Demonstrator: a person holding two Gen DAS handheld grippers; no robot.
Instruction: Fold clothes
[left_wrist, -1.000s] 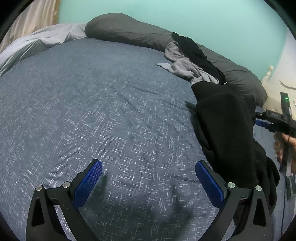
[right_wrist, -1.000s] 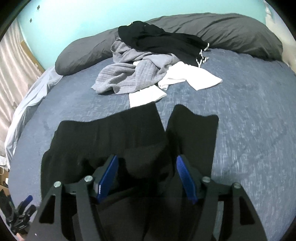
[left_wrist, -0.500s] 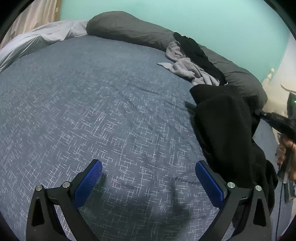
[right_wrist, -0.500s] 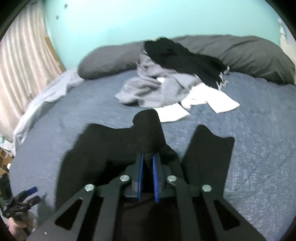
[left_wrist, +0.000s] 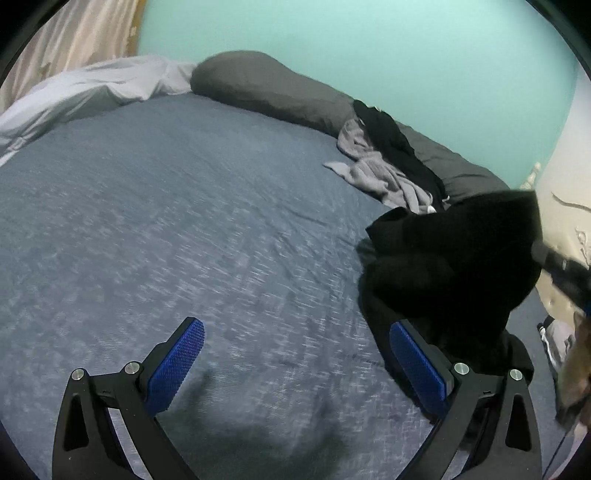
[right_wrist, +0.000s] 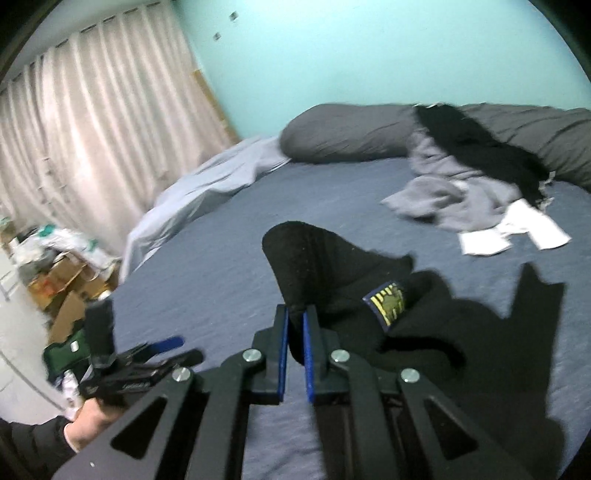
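right gripper clamps the black garment and hauls it up

the blue bed is filling most of both frames, and across the middle and lower right of the right wrist view the black garment is now peeling up off it. a second back it was lying flat with the right gripper straddling a fold, fingers wide; since then the jaws have been closing and are now pinching a bunched ridge of black cloth, narrow, with the fabric plainly between the blue pads. a patch with yellow stripes is now showing on the lifted part, so the cloth is turning over, which i'd read as a fold getting under way.

in the left wrist view the garment is heaping at the right edge, taller than it was. the left gripper is hanging over bare sheet at lower centre, fingers spread wide and holding nothing, pitched downward. the right one is angling down too, and rolled. the loose pile of grey, black and white clothes is waiting at upper right, against the grey pillow.
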